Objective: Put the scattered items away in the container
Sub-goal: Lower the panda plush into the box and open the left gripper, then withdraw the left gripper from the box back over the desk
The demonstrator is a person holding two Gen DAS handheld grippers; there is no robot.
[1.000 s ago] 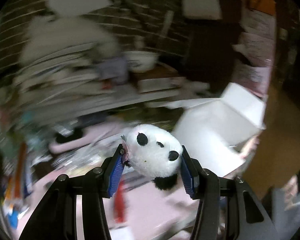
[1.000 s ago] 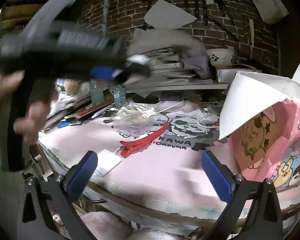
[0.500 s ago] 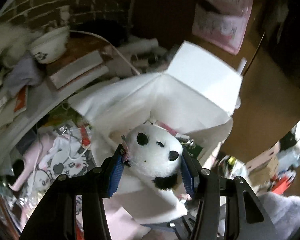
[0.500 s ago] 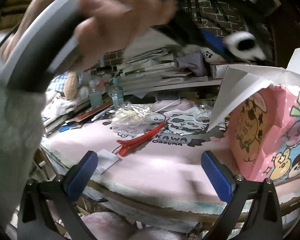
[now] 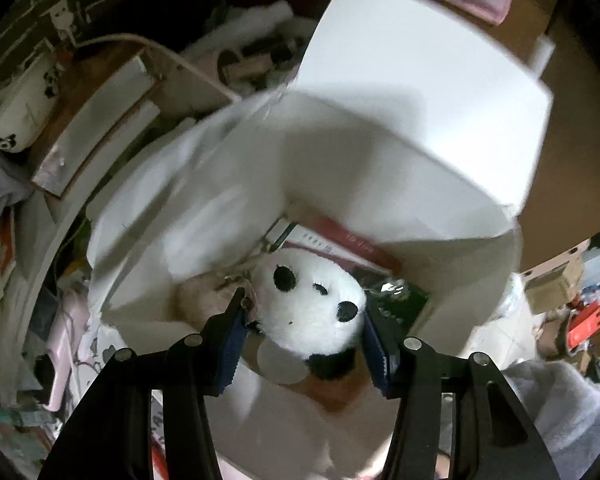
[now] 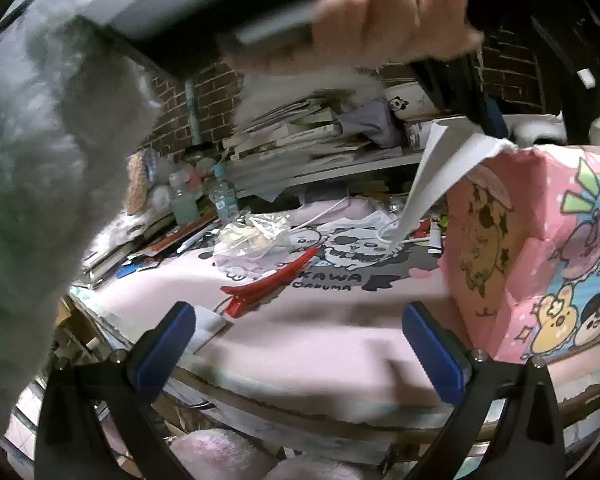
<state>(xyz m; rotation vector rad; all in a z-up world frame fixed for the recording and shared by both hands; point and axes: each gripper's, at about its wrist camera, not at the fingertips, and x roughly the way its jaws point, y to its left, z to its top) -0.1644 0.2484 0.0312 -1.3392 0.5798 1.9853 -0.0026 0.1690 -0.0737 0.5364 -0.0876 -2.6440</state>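
Blue pads of the left gripper (image 5: 304,340) clench the panda (image 5: 312,308) at lower centre, above the open white box (image 5: 380,152). Right gripper (image 6: 296,348) gapes wide, nothing between its jaws, low over the pink mat (image 6: 320,312); red clip (image 6: 268,284) lies mid-frame.

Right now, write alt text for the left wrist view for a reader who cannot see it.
The left gripper holds a small black-and-white plush panda between its blue pads, above the open mouth of a white-lined cardboard box. Printed packets lie at the box's bottom, and cluttered shelves sit to the left.
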